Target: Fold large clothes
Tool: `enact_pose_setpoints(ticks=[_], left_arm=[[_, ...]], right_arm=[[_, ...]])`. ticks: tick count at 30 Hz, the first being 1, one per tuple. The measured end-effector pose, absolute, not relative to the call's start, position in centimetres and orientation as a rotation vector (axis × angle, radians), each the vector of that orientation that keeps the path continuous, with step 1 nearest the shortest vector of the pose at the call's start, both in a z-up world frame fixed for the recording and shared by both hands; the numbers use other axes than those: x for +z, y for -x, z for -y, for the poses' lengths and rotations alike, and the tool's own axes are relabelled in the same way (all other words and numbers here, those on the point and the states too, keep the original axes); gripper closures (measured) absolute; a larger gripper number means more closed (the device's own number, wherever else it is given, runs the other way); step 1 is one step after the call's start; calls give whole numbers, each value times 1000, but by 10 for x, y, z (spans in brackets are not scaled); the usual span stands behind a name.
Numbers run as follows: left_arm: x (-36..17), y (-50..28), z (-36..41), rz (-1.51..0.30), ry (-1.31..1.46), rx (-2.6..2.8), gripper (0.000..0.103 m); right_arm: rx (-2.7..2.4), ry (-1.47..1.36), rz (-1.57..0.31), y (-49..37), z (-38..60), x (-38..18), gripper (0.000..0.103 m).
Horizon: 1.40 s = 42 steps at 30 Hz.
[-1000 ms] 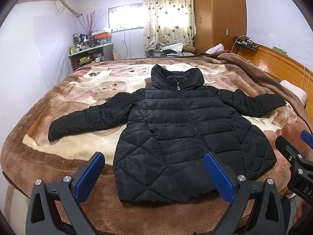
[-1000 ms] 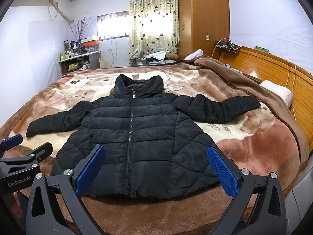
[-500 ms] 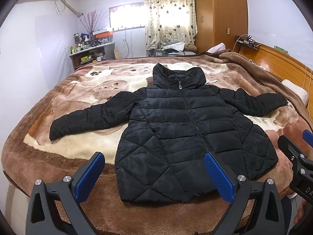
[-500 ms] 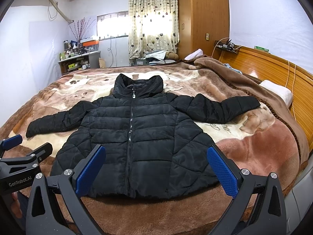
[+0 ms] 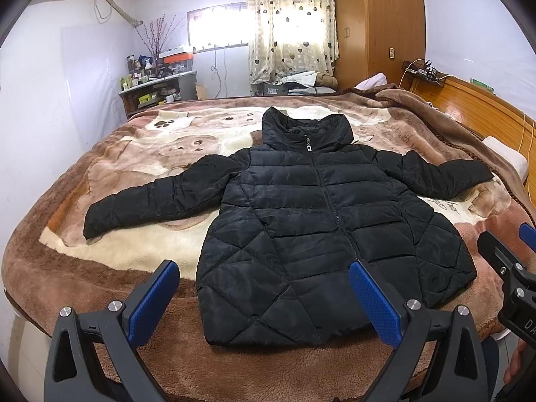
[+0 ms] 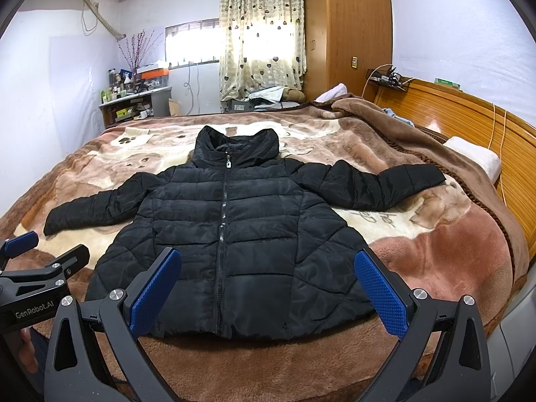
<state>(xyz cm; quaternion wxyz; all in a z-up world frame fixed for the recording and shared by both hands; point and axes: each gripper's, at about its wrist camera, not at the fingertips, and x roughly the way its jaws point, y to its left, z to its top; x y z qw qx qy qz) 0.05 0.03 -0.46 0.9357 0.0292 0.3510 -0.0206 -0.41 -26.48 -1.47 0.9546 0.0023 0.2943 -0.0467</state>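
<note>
A black quilted puffer jacket (image 5: 318, 227) (image 6: 231, 234) lies flat and zipped on the bed, front up, collar toward the window, both sleeves spread out sideways. My left gripper (image 5: 264, 298) hovers open just short of the jacket's hem, nothing between its blue pads. Above the hem's right half, my right gripper (image 6: 268, 291) is open too and holds nothing. Each gripper shows at the edge of the other's view: the right gripper (image 5: 509, 258) and the left gripper (image 6: 47, 251).
A brown bear-print blanket (image 5: 110, 244) covers the bed. The wooden headboard (image 6: 469, 114) and a white pillow (image 6: 475, 157) line the right side. A cluttered shelf (image 5: 150, 90), a curtained window and a wardrobe (image 6: 348, 26) stand beyond the far edge.
The left wrist view has drifted slightly, so the jacket sits a little further right and lower in it. The right gripper has barely moved. Both grippers stay open.
</note>
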Motion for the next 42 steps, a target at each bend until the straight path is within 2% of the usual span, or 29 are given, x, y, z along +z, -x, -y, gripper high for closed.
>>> enact_pose_setpoints(ticks=[32,42], left_arm=[[-21,-18,0,-748,-67,-60,0],[-54,-92,-104,-833,168,-10,0]], right_arm=[[-106,-3,-635,-9,268,-30,0],[-24,26,-662,-66,256,-43,0]])
